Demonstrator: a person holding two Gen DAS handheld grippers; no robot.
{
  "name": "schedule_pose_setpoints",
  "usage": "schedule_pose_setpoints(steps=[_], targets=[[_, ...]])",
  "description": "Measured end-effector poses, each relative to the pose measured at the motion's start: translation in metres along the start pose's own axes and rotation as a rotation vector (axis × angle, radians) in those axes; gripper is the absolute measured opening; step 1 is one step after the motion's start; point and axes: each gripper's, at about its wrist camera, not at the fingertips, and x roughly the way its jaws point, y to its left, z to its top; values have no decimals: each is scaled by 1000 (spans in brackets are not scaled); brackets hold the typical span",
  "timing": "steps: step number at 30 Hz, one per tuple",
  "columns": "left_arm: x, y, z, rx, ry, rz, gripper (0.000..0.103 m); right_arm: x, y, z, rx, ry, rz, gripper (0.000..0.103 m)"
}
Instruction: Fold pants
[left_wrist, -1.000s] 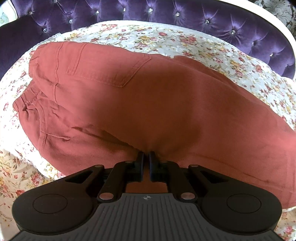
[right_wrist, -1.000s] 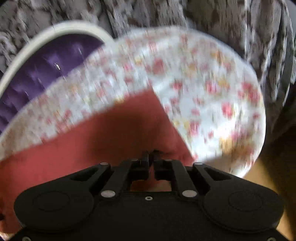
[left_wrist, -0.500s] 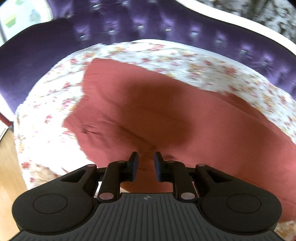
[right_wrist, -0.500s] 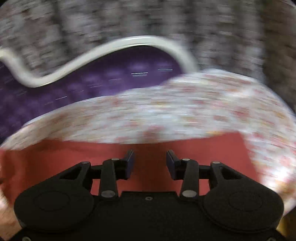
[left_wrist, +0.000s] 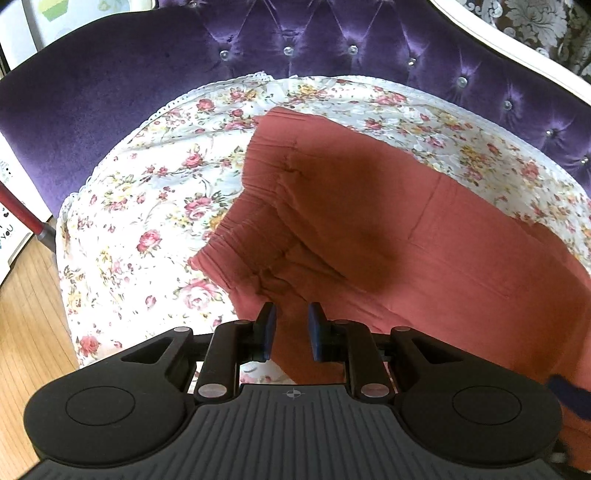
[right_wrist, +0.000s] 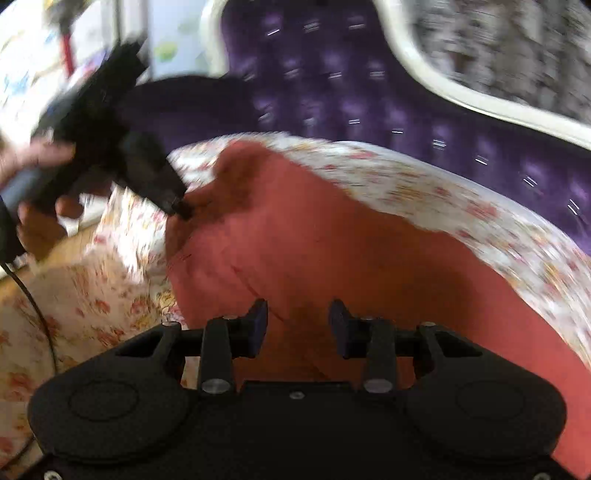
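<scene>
Both the left claw (left_wrist: 291, 328) and right claw (right_wrist: 297, 325) hover released over the folded pants (left_wrist: 369, 221), apparently free to regrip for another fold.

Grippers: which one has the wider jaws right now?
The right gripper: a wide gap over the red pants. The left gripper shows a narrower gap. Neither holds cloth.

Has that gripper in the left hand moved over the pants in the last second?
Yes. The left gripper, jaws opened with nothing clamped, now sits near the elastic waistband end of the pants, against the purple sofa.
</scene>
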Motion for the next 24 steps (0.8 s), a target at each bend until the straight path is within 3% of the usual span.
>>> schedule_pose_setpoints(steps=[7,8,9,10,14,20,24], targets=[[7,14,1,-19,10,-1,19,41,28,-6,-179,21,-87,40],[7,14,0,-18,10,1,19,40,30,-2,-184,15,-91,37],[6,14,0,-16,9,3,19,39,30,-1,-184,9,-99,26],[6,14,0,-15,7,7,19,37,29,2,-179,7,-104,21],[0,12,0,-12,-4,7,19,31,22,13,-132,-14,-86,10],[-30,8,0,7,-83,10,20,-10,32,19,-72,-56,46,10],[-43,3,2,13,-129,16,22,10,49,-2,-70,39,126,10]])
